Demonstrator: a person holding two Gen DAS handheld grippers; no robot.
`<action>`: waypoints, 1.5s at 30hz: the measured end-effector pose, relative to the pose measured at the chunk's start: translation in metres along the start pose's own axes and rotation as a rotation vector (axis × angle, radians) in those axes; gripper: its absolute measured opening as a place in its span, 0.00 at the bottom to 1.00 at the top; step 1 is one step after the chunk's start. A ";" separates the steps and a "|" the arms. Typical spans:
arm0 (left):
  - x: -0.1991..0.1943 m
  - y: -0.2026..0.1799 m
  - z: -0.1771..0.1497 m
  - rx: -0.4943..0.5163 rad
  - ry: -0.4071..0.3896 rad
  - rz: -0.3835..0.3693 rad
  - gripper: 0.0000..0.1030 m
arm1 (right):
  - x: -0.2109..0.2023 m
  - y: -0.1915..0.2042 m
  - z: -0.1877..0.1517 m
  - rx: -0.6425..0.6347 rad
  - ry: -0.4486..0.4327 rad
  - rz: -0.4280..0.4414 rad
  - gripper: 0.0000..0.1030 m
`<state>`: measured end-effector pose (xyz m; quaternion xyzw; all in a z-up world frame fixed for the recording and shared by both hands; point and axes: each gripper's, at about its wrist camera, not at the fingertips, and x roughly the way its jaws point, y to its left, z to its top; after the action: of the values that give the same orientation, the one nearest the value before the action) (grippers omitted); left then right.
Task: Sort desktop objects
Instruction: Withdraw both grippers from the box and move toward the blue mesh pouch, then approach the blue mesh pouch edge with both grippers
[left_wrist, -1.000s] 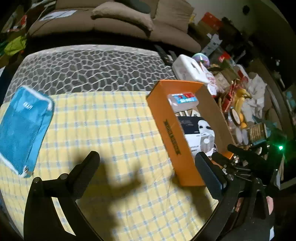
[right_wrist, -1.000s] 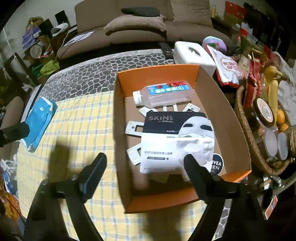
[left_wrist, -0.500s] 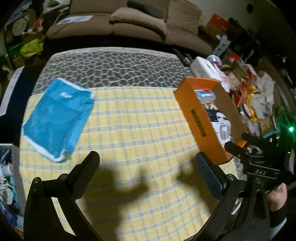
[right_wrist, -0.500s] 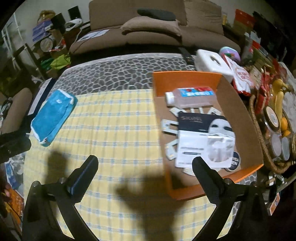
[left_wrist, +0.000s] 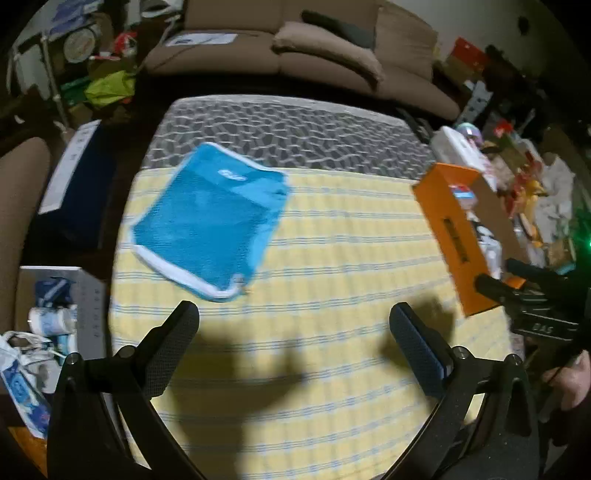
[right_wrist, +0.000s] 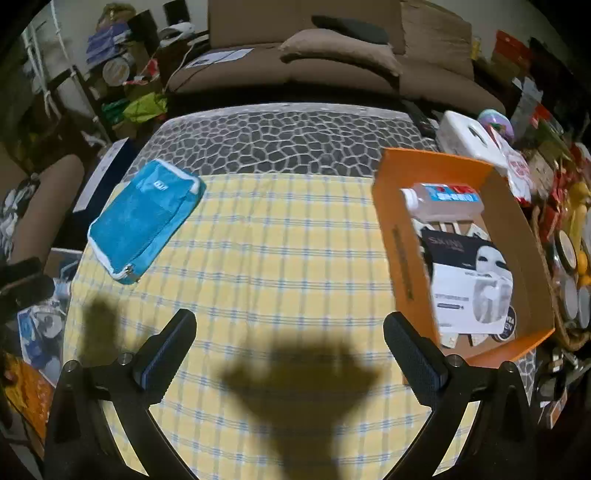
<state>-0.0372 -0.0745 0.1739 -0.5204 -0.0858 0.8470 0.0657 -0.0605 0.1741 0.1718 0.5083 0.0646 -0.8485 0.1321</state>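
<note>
Both hovering over the yellow checked tablecloth (right_wrist: 280, 258). My left gripper (left_wrist: 293, 332) is holding its fingers spread wide, gripping nothing; my right gripper (right_wrist: 290, 339) likewise. Blue mesh zip pouch (left_wrist: 210, 221) is lying flat ahead-left. Orange cardboard box (right_wrist: 402, 243) is sitting right, holding a clear plastic bottle (right_wrist: 441, 199) and face-mask packets (right_wrist: 469, 280).

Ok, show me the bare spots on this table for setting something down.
The widest bare stretch is yellow checked cloth between the blue pouch and the orange box. The grey pebble-pattern strip behind is also bare. Crowded: inside the box, with the bottle and mask packets, and past its right side.
</note>
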 end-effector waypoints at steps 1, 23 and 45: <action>-0.001 0.007 0.000 -0.005 -0.005 0.006 1.00 | 0.001 0.003 0.001 -0.002 0.000 0.003 1.00; 0.062 0.149 -0.018 -0.189 0.028 0.035 1.00 | 0.083 0.105 0.018 0.004 0.043 0.120 0.99; 0.127 0.189 0.028 -0.198 0.052 0.030 1.00 | 0.165 0.148 0.040 0.089 0.101 0.245 0.84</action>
<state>-0.1235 -0.2357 0.0351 -0.5473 -0.1598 0.8215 0.0035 -0.1254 -0.0035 0.0497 0.5597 -0.0289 -0.8015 0.2085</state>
